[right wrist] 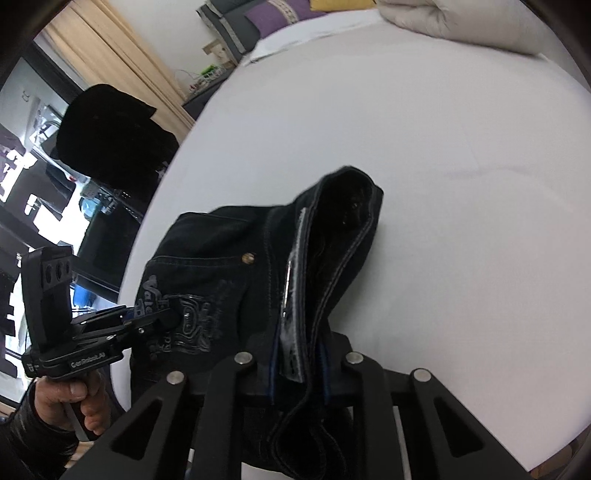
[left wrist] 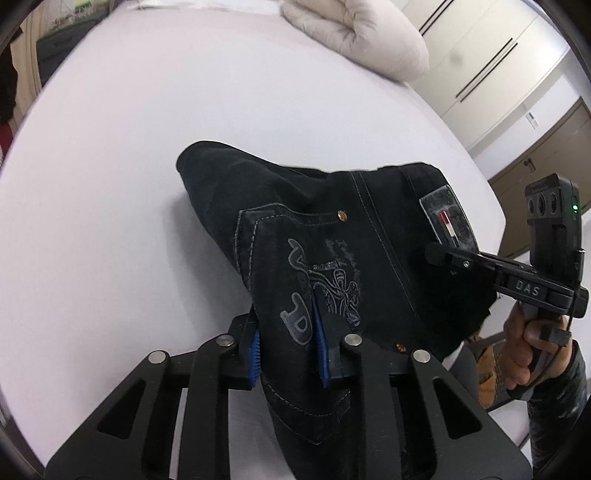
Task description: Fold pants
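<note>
White bed (left wrist: 147, 129), duvet (left wrist: 354, 33) at far edge. Left wrist view: my left hand-held gripper (left wrist: 288, 347) clamps the pants (left wrist: 332, 236) at a back pocket, angled downward; fabric partly raised off the bed. Right wrist view: right hand-held gripper (right wrist: 299, 365) pinches the waistband (right wrist: 295, 280), also angled downward. Judged step: lift for a fold. Next needs both grips carried together, evenly.
</note>
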`<action>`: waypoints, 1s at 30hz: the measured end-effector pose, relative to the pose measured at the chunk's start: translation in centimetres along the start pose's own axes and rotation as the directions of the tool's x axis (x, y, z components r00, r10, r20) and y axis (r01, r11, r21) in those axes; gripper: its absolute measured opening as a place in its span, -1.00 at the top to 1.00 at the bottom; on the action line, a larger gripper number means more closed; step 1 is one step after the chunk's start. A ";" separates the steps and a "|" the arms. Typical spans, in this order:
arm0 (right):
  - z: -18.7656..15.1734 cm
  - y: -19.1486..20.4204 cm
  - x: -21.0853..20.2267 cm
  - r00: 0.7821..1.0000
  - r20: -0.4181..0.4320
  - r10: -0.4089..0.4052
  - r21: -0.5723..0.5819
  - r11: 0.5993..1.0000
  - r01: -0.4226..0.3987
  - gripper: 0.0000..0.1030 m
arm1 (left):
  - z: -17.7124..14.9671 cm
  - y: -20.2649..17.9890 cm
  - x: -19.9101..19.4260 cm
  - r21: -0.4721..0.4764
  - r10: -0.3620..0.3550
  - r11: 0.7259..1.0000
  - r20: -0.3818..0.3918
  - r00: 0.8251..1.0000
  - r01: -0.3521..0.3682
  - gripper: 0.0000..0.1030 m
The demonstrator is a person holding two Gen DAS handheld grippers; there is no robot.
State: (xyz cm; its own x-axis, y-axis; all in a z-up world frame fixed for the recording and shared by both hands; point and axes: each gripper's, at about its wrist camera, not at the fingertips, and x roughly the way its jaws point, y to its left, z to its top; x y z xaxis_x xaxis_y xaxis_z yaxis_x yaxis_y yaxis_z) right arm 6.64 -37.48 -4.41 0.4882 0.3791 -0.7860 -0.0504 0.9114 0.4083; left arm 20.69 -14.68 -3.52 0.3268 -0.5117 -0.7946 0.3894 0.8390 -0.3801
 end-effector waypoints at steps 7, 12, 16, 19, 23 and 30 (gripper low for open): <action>6.9 4.6 2.5 0.995 0.044 0.090 -0.034 0.995 -0.089 0.64 | 6.3 5.4 -4.2 0.012 0.066 0.998 0.113 0.991 -0.068 0.59; 12.6 6.5 7.1 0.988 0.053 0.142 -0.005 0.990 -0.142 0.64 | 11.6 10.6 -4.5 0.007 0.087 0.996 0.132 0.987 -0.088 0.59; 15.9 6.4 10.9 0.990 0.028 0.140 0.017 0.990 -0.140 0.64 | 15.0 14.8 -2.3 -0.008 0.078 0.997 0.118 0.990 -0.078 0.59; 17.2 5.0 14.0 0.989 0.011 0.146 0.056 0.988 -0.146 0.64 | 17.0 17.7 -0.2 -0.016 0.075 0.997 0.100 0.992 -0.073 0.59; 16.1 2.1 17.8 0.990 -0.041 0.135 0.134 0.983 -0.128 0.57 | 16.8 20.5 3.3 -0.056 0.068 0.996 0.066 0.996 -0.064 0.56; 13.4 -2.2 18.4 0.945 0.054 0.321 0.267 0.908 -0.324 0.28 | 15.1 24.0 4.9 -0.139 0.034 0.990 0.131 0.991 -0.016 0.05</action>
State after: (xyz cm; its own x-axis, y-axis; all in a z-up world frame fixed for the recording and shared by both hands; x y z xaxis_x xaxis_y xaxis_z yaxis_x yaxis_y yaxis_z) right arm 27.42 -34.67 -13.58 0.4928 0.6425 -0.5868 0.0292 0.6617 0.7492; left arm 44.62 0.15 -9.44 0.4499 -0.5025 -0.7383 0.2603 0.8646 -0.4299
